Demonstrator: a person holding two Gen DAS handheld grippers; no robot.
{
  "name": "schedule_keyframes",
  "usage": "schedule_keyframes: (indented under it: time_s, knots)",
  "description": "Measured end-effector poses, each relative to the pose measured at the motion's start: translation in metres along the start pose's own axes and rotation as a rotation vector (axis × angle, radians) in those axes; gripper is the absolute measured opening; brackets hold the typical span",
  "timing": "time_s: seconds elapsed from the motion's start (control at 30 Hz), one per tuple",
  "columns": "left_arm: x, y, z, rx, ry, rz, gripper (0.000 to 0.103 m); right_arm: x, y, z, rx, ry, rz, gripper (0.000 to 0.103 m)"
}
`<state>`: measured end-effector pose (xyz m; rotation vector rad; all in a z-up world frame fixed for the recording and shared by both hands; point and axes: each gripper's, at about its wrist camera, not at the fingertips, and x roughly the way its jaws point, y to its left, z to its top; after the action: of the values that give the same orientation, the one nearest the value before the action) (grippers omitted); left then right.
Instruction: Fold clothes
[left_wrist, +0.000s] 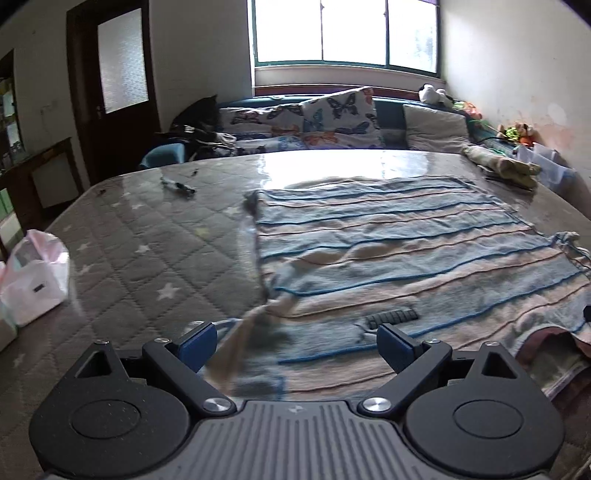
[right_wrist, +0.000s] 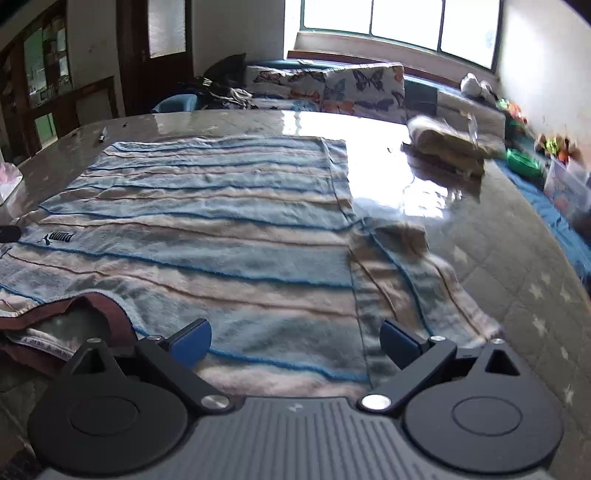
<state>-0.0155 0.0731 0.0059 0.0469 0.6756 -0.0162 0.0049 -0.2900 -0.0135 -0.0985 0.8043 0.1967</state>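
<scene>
Left wrist view: left gripper (left_wrist: 295, 347) low over the near edge of a striped polo shirt (left_wrist: 399, 251); jaws wide apart, nothing held. A loose flap of the shirt, likely its left sleeve (left_wrist: 255, 321), lies between the jaws and just ahead of the left one.

Right wrist view: right gripper (right_wrist: 295, 343) over the same shirt (right_wrist: 207, 229); jaws wide apart, holding nothing. Striped cloth runs between them and on ahead.

Shirt position: spread flat on the mattress (left_wrist: 140, 236), dark red collar (right_wrist: 92, 306) at the near edge beside the right gripper's left jaw, hem far ahead toward the window.

Right sleeve: sleeve (right_wrist: 406, 258) rumpled, out past the right jaw, lying to the side of the body panel rather than laid over it.

Logo: chest mark (right_wrist: 59, 237) faces up, ahead and left of the right gripper's jaws.

Folded so far: no fold across the body shows in either view; body is one open layer with shallow wrinkles.

Left to do, by my reading: sleeves brought in over the body, then the body doubled hem to collar.

Other cloth: a bundled tan garment (right_wrist: 447, 144) sits far ahead and right of the right jaw; whether it is folded I cannot tell.
</scene>
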Motion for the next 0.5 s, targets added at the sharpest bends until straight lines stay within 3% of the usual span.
schedule_keyframes:
  time_s: [0.23, 0.5]
  knots:
    - [0.010, -0.013, -0.002, 0.013, 0.016, -0.017, 0.095, -0.006, -0.014, 0.017, 0.014, -0.048, 0.023, 0.099]
    - [0.021, -0.015, -0.008, 0.023, 0.048, 0.004, 0.095, 0.044, -0.024, 0.054, 0.005, -0.053, 0.106, 0.099]
